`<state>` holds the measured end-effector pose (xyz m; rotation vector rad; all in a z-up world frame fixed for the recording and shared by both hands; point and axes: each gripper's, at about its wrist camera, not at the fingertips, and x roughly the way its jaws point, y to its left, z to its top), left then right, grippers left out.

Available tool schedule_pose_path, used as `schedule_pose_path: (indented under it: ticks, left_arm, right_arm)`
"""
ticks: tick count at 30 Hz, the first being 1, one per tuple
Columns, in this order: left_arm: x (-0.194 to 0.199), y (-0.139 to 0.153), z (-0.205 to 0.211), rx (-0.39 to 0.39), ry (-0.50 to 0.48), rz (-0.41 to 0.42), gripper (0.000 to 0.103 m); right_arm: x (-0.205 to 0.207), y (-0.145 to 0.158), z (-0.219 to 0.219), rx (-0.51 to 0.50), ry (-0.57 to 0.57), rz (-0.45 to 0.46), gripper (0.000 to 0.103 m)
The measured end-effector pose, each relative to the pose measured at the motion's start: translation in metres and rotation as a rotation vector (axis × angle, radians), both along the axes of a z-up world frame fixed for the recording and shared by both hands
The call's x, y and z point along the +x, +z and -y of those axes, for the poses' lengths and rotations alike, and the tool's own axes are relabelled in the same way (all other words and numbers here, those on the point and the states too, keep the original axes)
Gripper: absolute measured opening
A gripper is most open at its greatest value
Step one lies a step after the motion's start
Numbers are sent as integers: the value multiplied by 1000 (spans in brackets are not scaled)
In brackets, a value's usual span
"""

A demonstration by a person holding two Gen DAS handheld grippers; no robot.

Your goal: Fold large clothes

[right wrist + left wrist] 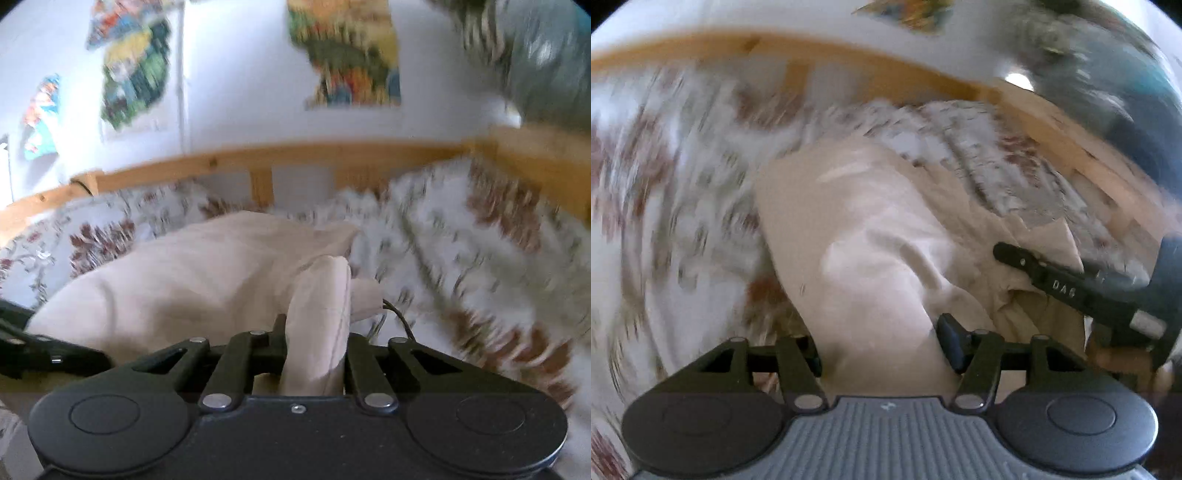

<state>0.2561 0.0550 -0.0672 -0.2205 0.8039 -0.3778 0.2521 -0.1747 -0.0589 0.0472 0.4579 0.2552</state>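
Observation:
A large cream garment [864, 236] lies bunched on a floral bedspread [665, 177]. My left gripper [882, 343] is shut on a thick fold of it that fills the space between the fingers. In the right wrist view the same garment [177, 273] spreads to the left, and my right gripper [314, 354] is shut on a narrow folded edge of it. The right gripper also shows in the left wrist view [1071, 284] at the right, over the cloth. Both views are blurred by motion.
A wooden bed rail [295, 158] runs behind the bedspread [461, 236]. Colourful posters [347, 55] hang on the white wall. A dark patterned thing [546, 59] is at the upper right. A thin dark cable [400, 317] lies on the bedspread beside the cloth.

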Motion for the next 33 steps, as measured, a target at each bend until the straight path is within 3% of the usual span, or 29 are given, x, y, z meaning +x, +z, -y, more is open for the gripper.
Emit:
schedule_pose_path:
  ticks: [2, 3, 5, 8, 13, 15, 19, 25, 33]
  left_arm:
    - [0, -8, -9, -50, 40, -28, 70]
    - [-3, -9, -8, -34, 46, -15, 74]
    - [-5, -7, 0, 29, 52, 6, 78]
    - [-7, -2, 5, 59, 69, -11, 85]
    - [-24, 10, 5, 107, 131, -12, 93]
    - [-34, 19, 5, 127, 160, 26, 101]
    - [-54, 39, 9, 152, 186, 100, 102]
    - [-91, 75, 17, 172, 202, 204, 102]
    - [-163, 98, 16, 186, 226, 320, 102]
  right_arm:
    - [14, -13, -2, -7, -20, -51, 23]
    - [18, -17, 0, -9, -38, -68, 33]
    - [21, -22, 6, 3, -56, -85, 38]
    - [20, -25, 14, 23, -84, -98, 52]
    - [6, -14, 29, 49, -111, -72, 72]
    - [-2, -6, 31, 52, -110, -51, 78]
    - [-25, 15, 32, 58, -99, 1, 91]
    - [-77, 50, 38, 81, -109, 84, 102]
    - [-166, 85, 40, 97, -126, 164, 102]
